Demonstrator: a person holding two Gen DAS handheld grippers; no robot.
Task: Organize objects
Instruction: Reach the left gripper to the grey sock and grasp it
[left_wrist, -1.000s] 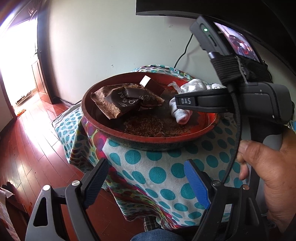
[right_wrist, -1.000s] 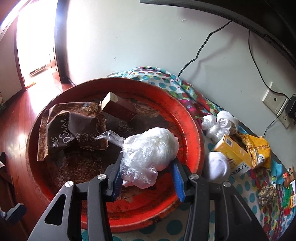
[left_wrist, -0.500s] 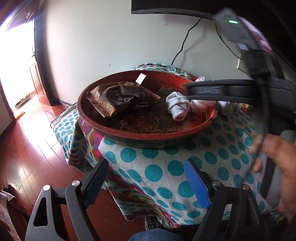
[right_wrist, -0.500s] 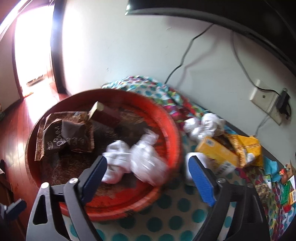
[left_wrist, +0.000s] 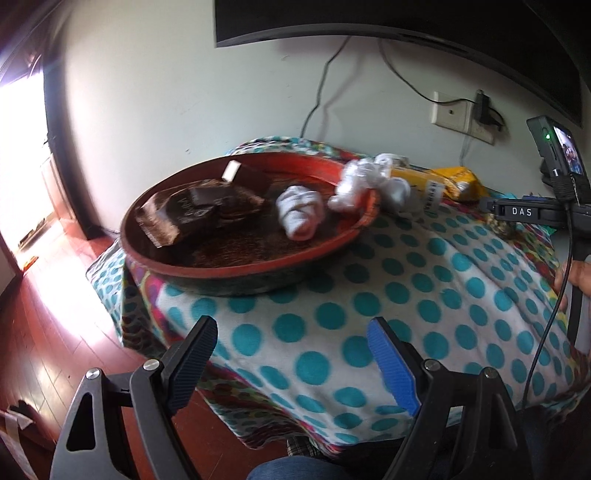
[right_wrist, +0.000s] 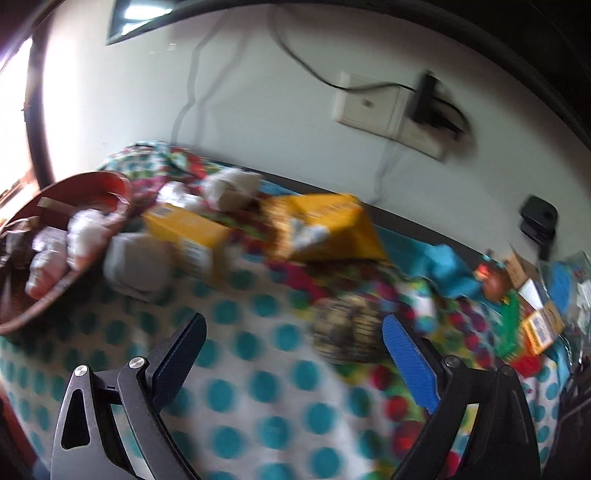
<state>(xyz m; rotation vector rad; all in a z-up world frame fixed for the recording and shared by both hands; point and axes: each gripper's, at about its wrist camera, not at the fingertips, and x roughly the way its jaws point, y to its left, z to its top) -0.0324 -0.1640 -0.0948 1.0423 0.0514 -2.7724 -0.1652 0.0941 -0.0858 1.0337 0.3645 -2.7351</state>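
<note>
Covering the table, a teal-dotted cloth (left_wrist: 369, 295) is seen under the red bowl (left_wrist: 207, 267), where a brown packet (left_wrist: 184, 218) and white bundle (left_wrist: 301, 214) lie; the left gripper (left_wrist: 295, 365) is held open, empty. In the blurred right view, a yellow carton (right_wrist: 192, 232) is shown beside the bowl, below a wall socket (right_wrist: 369, 107); the right gripper (right_wrist: 293, 358) is spread, empty.

"DAS" in white capitals stands on the black body of the right gripper (left_wrist: 532, 211), at the right edge of the left wrist view — the only lettering that reads clearly. Print on the brown packet (left_wrist: 192, 216) in the red tray (left_wrist: 240, 264) and on the yellow carton (left_wrist: 430, 192) is too blurred to read.
</note>
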